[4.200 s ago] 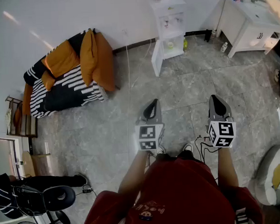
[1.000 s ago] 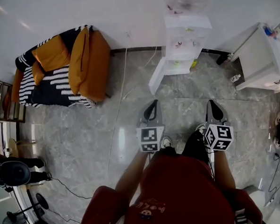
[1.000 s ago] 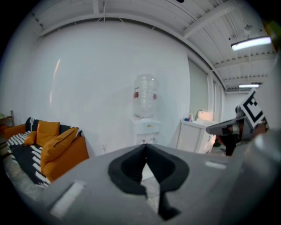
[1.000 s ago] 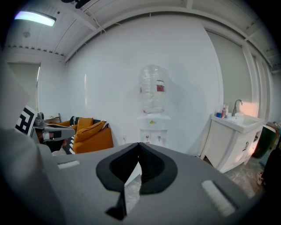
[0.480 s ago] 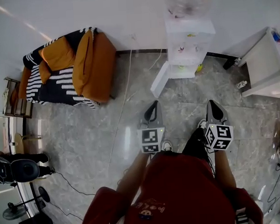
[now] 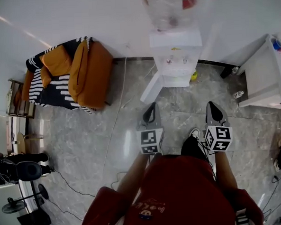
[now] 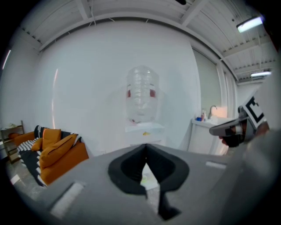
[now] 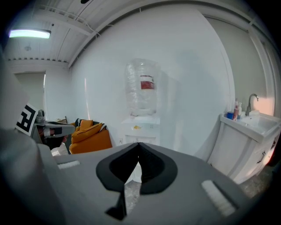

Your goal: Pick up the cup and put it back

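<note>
Plainly, left gripper (image 6: pixel 152 107) and right gripper (image 6: pixel 212 105) are closed, empty; red label (image 8: pixel 147 82) on water bottle (image 8: pixel 141 94) illegible.

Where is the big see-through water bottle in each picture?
Head view: the clear plastic water bottle with a red label is at the top edge, right of centre, on the white dispenser.
Left gripper view: the bottle is in the middle, just above centre.
Right gripper view: the bottle is in the middle, above centre.
Shared landmark: the orange sofa is left of the bottle in all three.
</note>
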`<state>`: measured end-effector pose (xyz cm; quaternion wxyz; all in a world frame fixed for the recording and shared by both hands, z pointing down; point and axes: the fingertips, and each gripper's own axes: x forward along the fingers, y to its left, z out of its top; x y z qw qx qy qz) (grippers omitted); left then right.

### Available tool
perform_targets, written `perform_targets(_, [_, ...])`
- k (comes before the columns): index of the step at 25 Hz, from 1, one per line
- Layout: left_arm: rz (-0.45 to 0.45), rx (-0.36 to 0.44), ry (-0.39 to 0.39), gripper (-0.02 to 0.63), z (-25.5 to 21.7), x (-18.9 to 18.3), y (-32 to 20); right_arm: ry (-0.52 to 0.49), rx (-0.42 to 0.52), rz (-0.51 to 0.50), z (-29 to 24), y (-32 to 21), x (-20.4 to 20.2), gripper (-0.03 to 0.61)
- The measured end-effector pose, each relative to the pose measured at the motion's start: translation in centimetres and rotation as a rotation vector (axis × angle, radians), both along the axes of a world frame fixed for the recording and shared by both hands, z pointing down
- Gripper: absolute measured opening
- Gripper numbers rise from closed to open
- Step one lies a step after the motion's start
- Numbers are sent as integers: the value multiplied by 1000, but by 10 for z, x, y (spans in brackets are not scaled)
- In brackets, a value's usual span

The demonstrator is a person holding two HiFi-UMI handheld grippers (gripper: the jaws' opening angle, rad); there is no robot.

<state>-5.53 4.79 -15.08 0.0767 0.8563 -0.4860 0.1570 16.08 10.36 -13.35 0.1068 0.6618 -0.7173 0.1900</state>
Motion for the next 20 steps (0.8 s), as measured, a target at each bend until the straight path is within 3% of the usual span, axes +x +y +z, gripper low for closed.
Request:
perform_targets(7, [-26, 13, 23, 0, -11, 98, -17, -6, 12, -45, -1, -19, 90, -2])
perform_targets(10, [-34, 24, 25, 1, -19, 122, -20, -1, 19, -75, 1, -26, 113, -2])
perform_targets(14, [-58, 44, 33, 0, -27, 136, -28, -5, 35, -103, 1, -40, 129, -2])
perform_targets(20, [-63, 75, 18, 0, -32, 124, -34, -17, 48, -97, -6, -53, 118, -2])
